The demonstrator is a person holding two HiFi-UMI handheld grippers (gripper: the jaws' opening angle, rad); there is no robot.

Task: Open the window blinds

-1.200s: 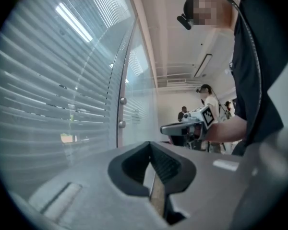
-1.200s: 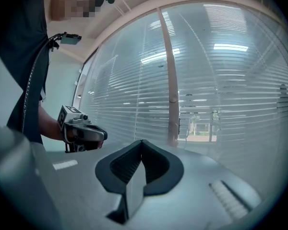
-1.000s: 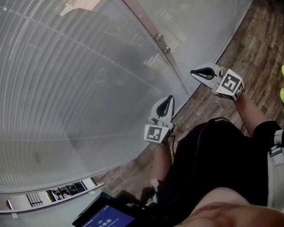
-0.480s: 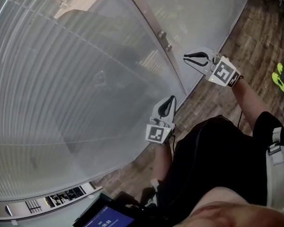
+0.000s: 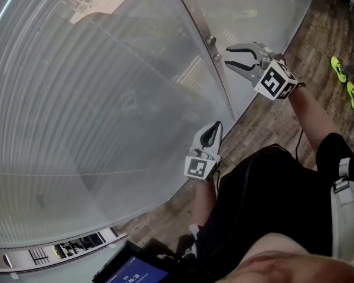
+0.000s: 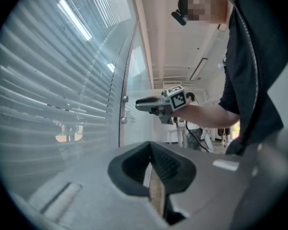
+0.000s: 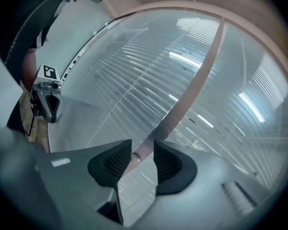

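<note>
Grey window blinds [image 5: 106,99] hang with their slats turned flat behind glass, also seen in the left gripper view [image 6: 48,80] and the right gripper view [image 7: 134,71]. A pale frame strip [image 5: 194,16] carries two small round knobs [image 5: 211,40]. My right gripper [image 5: 227,56] is level with the lower knob, just to its right, and its jaws are opening. The lower knob [image 7: 134,157] shows in the gap between the pads [image 7: 113,163], which do not press on it. My left gripper [image 5: 216,125] hangs lower near the glass, shut and empty [image 6: 151,164].
Wooden floor [image 5: 265,128] runs along the window's foot. Yellow-green shoes [image 5: 342,69] lie at the far right. A vented sill unit [image 5: 71,243] and a lit dark screen [image 5: 130,271] are at the bottom left. The person's dark clothing fills the bottom right.
My right gripper has risen and moved left toward the knobs on the frame strip, rolled, and its jaws have gone from shut to parted. The left gripper has barely moved.
</note>
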